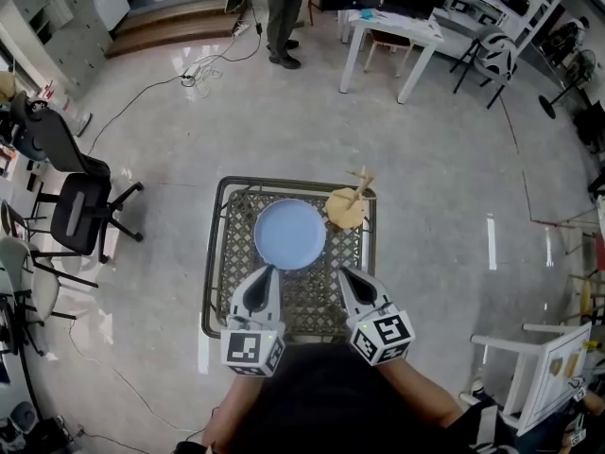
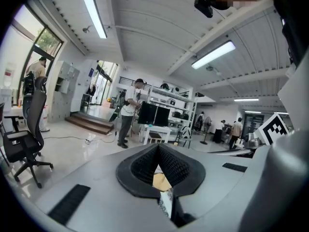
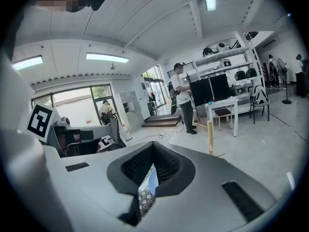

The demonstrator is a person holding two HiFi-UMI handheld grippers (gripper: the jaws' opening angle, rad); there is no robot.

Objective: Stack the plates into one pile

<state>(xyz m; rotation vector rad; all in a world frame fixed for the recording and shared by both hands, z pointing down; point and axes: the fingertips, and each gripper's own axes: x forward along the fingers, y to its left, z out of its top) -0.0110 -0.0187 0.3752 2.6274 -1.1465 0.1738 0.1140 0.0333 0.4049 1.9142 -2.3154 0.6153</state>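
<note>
A light blue plate lies on the woven top of a small dark-framed table; whether more plates lie under it I cannot tell. My left gripper hovers just in front of the plate's near left rim, shut and empty. My right gripper is at the near right rim, also shut and empty. Neither touches the plate. In the left gripper view the left gripper points out across the room. In the right gripper view a sliver of the blue plate shows below the shut right gripper.
A tan round wooden piece with upright sticks stands at the table's far right corner. A black office chair is to the left, a white table and a standing person are farther off. Cables lie on the glossy floor.
</note>
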